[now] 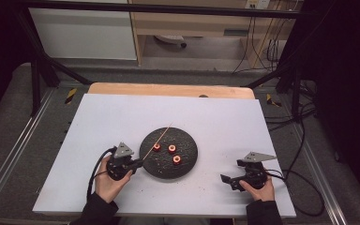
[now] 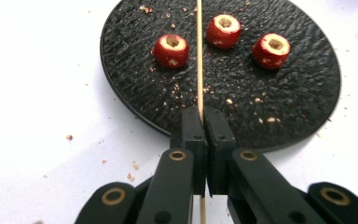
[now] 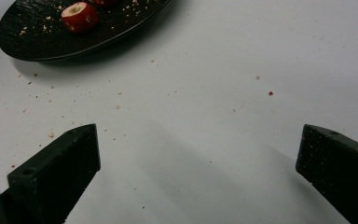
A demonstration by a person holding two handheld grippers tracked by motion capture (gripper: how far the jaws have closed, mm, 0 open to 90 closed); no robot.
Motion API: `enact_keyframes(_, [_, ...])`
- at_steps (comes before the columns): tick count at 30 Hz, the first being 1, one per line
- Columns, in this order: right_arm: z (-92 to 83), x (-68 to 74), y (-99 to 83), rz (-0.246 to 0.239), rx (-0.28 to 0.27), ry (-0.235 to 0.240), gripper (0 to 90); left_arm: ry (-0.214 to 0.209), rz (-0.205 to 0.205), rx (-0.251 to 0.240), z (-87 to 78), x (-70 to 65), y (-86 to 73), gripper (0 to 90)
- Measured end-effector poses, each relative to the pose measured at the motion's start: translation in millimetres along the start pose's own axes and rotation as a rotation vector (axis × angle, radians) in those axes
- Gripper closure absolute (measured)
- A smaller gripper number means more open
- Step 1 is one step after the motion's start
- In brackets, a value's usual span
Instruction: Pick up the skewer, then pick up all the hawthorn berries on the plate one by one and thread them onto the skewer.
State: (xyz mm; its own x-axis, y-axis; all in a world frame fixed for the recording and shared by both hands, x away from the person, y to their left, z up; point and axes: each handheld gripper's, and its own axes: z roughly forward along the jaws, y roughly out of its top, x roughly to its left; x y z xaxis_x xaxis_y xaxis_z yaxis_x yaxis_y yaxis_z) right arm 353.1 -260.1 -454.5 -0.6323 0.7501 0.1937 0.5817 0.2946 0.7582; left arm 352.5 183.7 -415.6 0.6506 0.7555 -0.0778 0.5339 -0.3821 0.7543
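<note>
A thin wooden skewer is pinched between the jaws of the left claw, clenched tight on it; the stick runs out from the jaws over a round black textured plate and passes between two of three cored red fruits. In the left gripper view, the fruit left of the skewer lies close to it, the middle fruit sits just on its other side, and the third fruit lies farther off. Crumbs are scattered on the plate and on the white worktop. The plate sits around the worktop's middle, somewhat toward the near edge. The right claw rests by the near right corner, jaws spread wide apart, holding nothing.
</note>
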Motion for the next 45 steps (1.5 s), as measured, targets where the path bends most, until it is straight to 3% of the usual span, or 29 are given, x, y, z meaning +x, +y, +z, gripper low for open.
enact_keyframes(6, [1.3,1.2,0.9,0.006,-0.002,0.003,0.7,-0.019,0.013,-0.038,-7.7,2.9,-10.0,87.9])
enact_keyframes(10, [2.9,2.7,2.0,-0.003,0.004,0.006,0.7,-0.021,0.001,-0.051,-10.0,6.7,-16.9,87.9])
enact_keyframes(26, [12.5,13.6,9.6,0.000,0.015,-0.001,0.7,-0.081,-0.006,-0.073,-14.1,15.1,-35.8,87.9])
enact_keyframes(35, [24.3,33.3,22.8,-0.026,0.038,0.001,0.7,-0.105,-0.017,-0.074,-15.2,19.0,-37.6,87.9])
enact_keyframes(40, [30.3,47.5,36.4,-0.043,0.067,-0.014,0.7,-0.104,-0.011,-0.071,-14.7,19.0,-38.0,87.9])
enact_keyframes(45, [38.5,59.1,53.8,-0.056,0.058,-0.002,0.7,-0.104,-0.001,-0.071,-14.9,18.3,-37.6,87.9])
